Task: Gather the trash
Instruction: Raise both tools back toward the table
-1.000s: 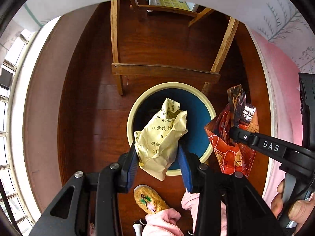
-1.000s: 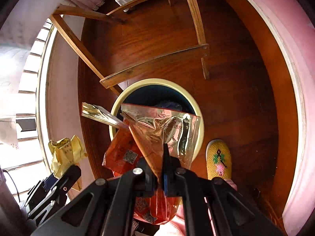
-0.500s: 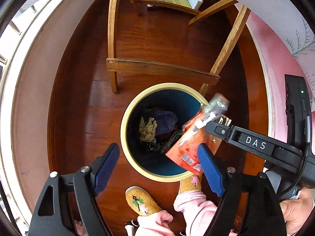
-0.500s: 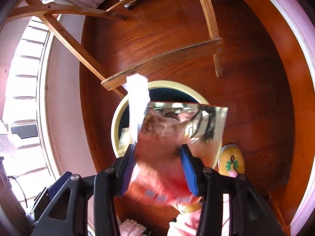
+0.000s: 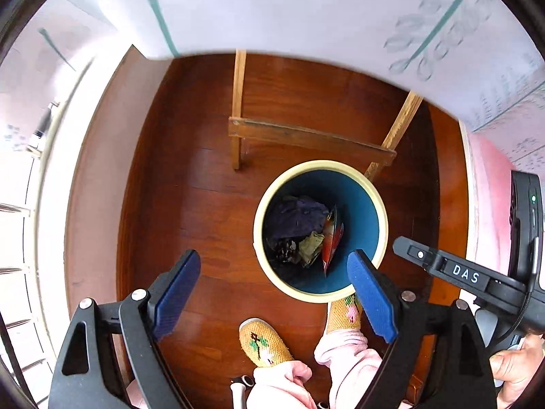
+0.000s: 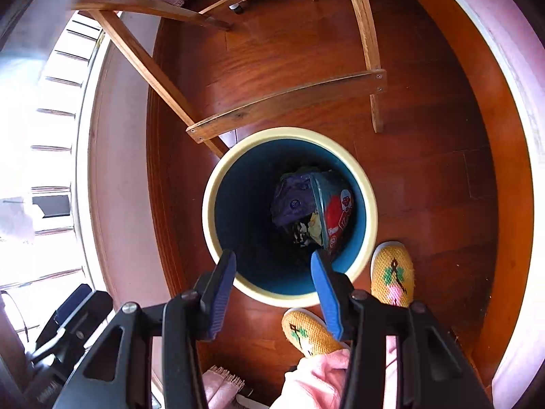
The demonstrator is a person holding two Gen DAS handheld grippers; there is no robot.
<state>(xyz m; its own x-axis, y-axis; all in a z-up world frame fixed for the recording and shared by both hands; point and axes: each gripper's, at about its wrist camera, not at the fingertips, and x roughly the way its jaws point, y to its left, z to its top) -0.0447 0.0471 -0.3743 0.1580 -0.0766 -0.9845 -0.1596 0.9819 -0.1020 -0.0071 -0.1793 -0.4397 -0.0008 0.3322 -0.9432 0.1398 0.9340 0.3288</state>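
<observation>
Both grippers, left gripper (image 5: pixel 274 294) and right gripper (image 6: pixel 272 286), gape empty above the bin (image 6: pixel 369 204); its red wrapper (image 6: pixel 340 214) lies below the fingertips.

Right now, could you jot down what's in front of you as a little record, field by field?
place: dark wooden floor beside wooden furniture legs
bin: round trash bin, cream rim, blue inside, upright
in the bin: red snack wrapper on edge against the wall, purple wrapper, crumpled yellowish paper
left tool: open, nothing between its pads, jaws just opened
right tool: open, empty, above the bin
person: yellow patterned slippers, pink trousers
</observation>
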